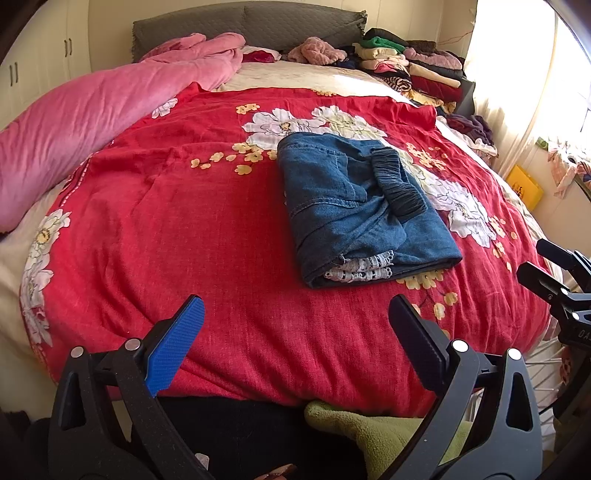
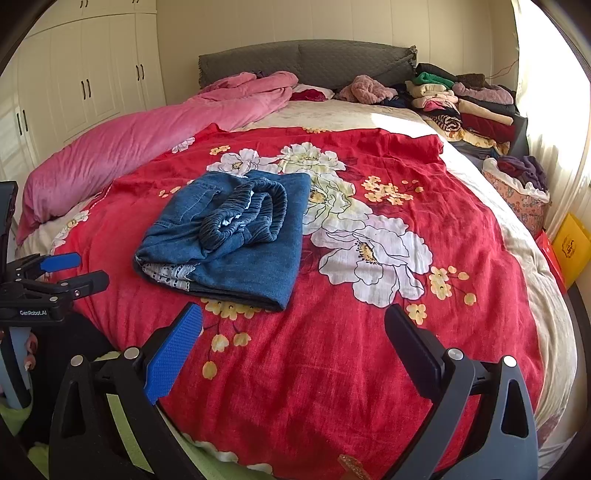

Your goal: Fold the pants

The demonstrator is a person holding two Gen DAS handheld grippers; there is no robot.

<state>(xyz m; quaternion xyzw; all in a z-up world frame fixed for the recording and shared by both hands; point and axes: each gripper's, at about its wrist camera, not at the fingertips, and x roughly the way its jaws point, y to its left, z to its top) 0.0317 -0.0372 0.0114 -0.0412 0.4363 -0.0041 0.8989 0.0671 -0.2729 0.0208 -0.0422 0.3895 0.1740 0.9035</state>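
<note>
Lying folded into a thick blue packet, the pants [image 1: 364,208] [image 2: 229,240] sit on the red floral bedspread [image 1: 207,221] [image 2: 369,332], roughly mid-bed, w/ the dark elastic waistband [image 1: 397,184] [image 2: 245,214] bunched on top and a strip of white lace [image 1: 364,269] [image 2: 171,275] poking out at the pants' near edge. Both grippers hang near the foot of the bed, well short of the pants, touching nothing. Left gripper [image 1: 295,343] [image 2: 61,271]: jaws wide apart, empty. Right gripper [image 2: 293,350] [image 1: 541,264]: same, wide and empty, off to the pants' right. Left of the pants, a rolled pink quilt [image 1: 96,122] [image 2: 122,147] runs along the bed edge. Beyond the pants, near the grey headboard [image 1: 251,22] [image 2: 306,61], stacks of folded clothes [image 1: 413,66] [image 2: 465,103] fill the right corner.
</note>
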